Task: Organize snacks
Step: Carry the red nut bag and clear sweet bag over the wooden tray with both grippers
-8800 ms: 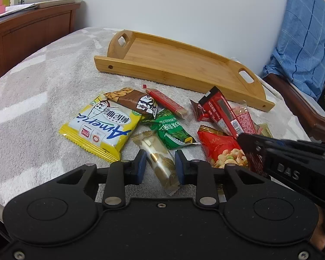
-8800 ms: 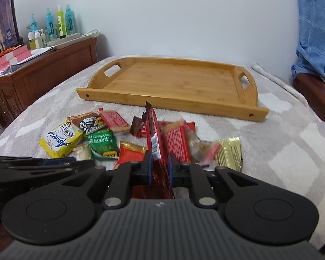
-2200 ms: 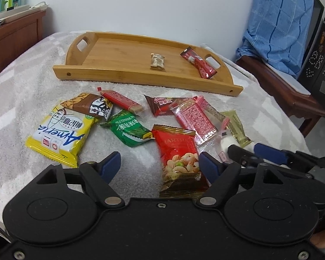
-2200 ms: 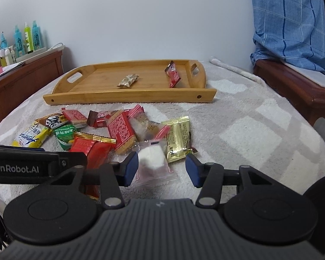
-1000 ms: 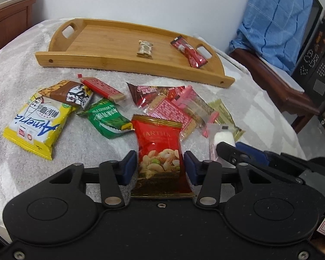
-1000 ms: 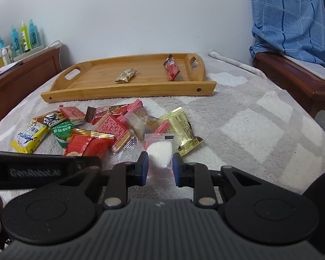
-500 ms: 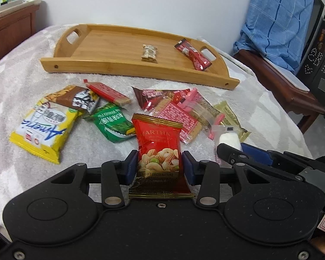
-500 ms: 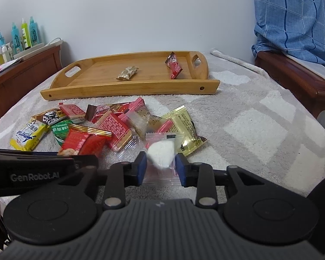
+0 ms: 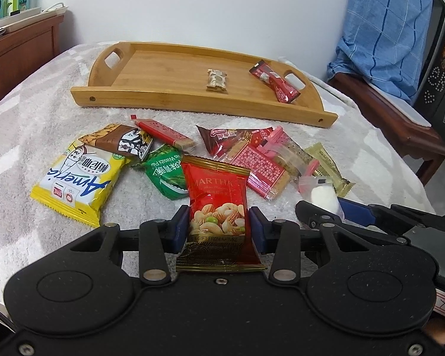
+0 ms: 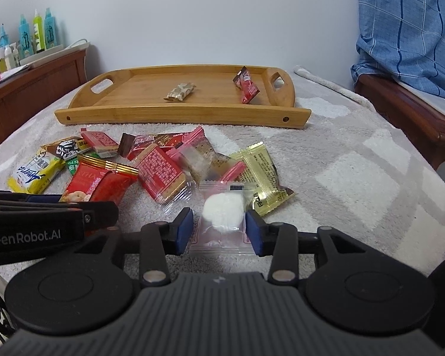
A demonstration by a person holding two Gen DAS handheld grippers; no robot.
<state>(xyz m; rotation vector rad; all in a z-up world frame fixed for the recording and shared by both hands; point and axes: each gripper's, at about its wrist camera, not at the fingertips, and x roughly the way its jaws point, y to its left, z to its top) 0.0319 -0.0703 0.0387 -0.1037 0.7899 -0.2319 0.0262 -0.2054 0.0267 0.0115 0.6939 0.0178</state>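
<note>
The left gripper (image 9: 219, 227) pinches the red nut packet (image 9: 217, 204) (long axis toward the wooden tray (image 9: 169, 78)); the right gripper (image 10: 218, 230), jaws just opened, seemingly straddles the clear sachet (image 10: 222, 213).

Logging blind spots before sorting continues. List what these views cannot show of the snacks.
- Left wrist view: green wasabi pea packet, one side under the red nut packet.
- Left wrist view: white sweet, lower part behind the right gripper, whose jaws have just been opening around it.
- Right wrist view: red nut packet's lower half, behind the left gripper.
- Right wrist view: gold packet, print too small to read.
</note>
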